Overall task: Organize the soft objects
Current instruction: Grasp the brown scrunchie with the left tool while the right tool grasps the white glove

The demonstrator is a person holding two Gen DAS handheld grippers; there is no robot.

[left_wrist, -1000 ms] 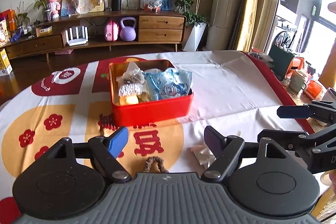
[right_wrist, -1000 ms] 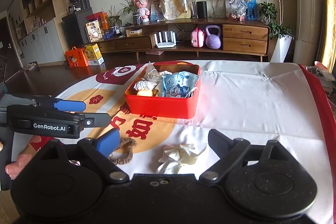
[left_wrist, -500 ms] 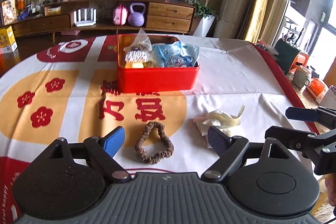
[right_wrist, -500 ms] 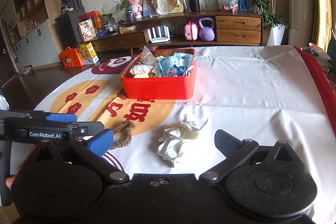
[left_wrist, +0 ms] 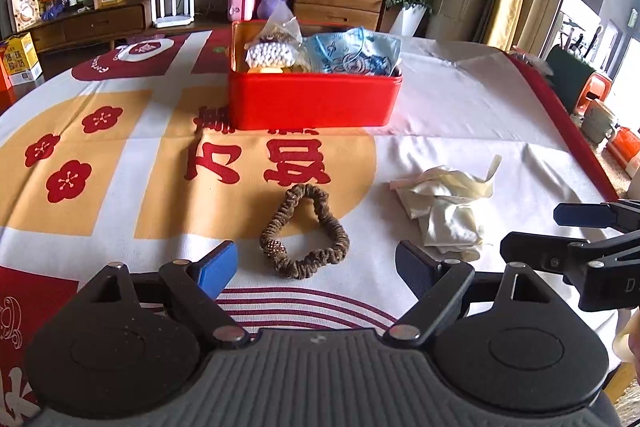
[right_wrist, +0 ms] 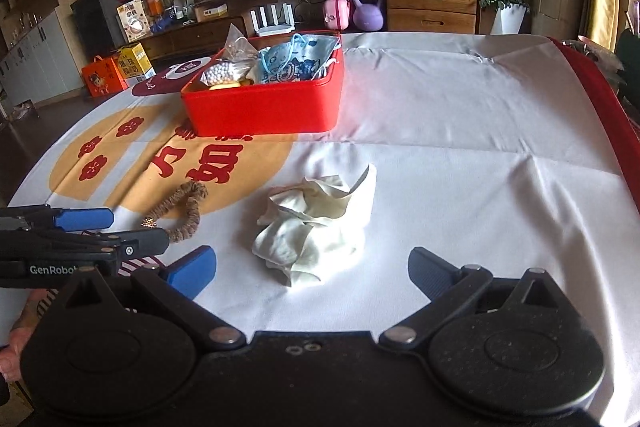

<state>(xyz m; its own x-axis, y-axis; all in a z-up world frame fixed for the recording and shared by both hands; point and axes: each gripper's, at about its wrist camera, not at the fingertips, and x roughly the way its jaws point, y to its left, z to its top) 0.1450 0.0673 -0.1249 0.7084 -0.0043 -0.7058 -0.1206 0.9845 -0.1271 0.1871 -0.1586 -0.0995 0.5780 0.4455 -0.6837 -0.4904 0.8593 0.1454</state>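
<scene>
A brown scrunchie [left_wrist: 305, 231] lies on the tablecloth just ahead of my open, empty left gripper [left_wrist: 316, 269]. It also shows at the left of the right wrist view [right_wrist: 182, 213]. A crumpled cream cloth [right_wrist: 316, 227] lies just ahead of my open, empty right gripper [right_wrist: 312, 273], and to the right in the left wrist view [left_wrist: 446, 205]. A red box [left_wrist: 314, 99] farther back holds a blue face mask [left_wrist: 354, 53] and a bag of white beads [left_wrist: 270, 53]. The box also shows in the right wrist view [right_wrist: 264, 107].
The table has a white, orange and red printed cloth [left_wrist: 120, 155], red-edged at the right [right_wrist: 600, 99]. The left gripper shows at the left of the right wrist view [right_wrist: 80, 235]. A wooden sideboard [right_wrist: 400, 7] stands beyond the table.
Both grippers have tilted down and drawn back, so the scrunchie and the cloth now lie fully in view ahead of the fingers. Both stay open.
</scene>
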